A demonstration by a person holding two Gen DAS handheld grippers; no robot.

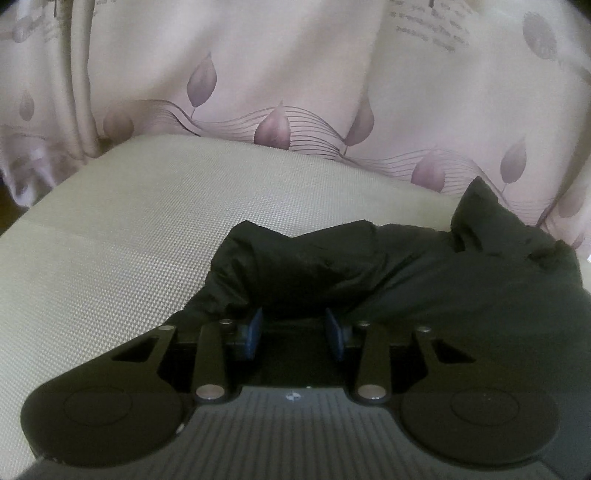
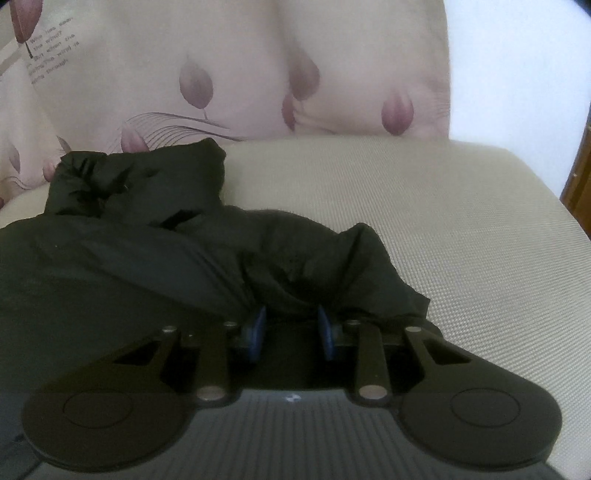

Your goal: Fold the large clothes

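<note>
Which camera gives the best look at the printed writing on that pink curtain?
The right wrist view: the curtain's writing at upper left is sharp enough to make out words. In the left wrist view, the writing along the top edge is blurred, warped and partly cut off.

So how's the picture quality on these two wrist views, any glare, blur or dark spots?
Left wrist view: dim and soft; the black garment shows little fold detail, and the curtain print blurs toward the bowed fisheye edges. Right wrist view: brighter, with a blown-out white patch at the upper right; the cushion weave reads crisply, the garment stays murky.
</note>
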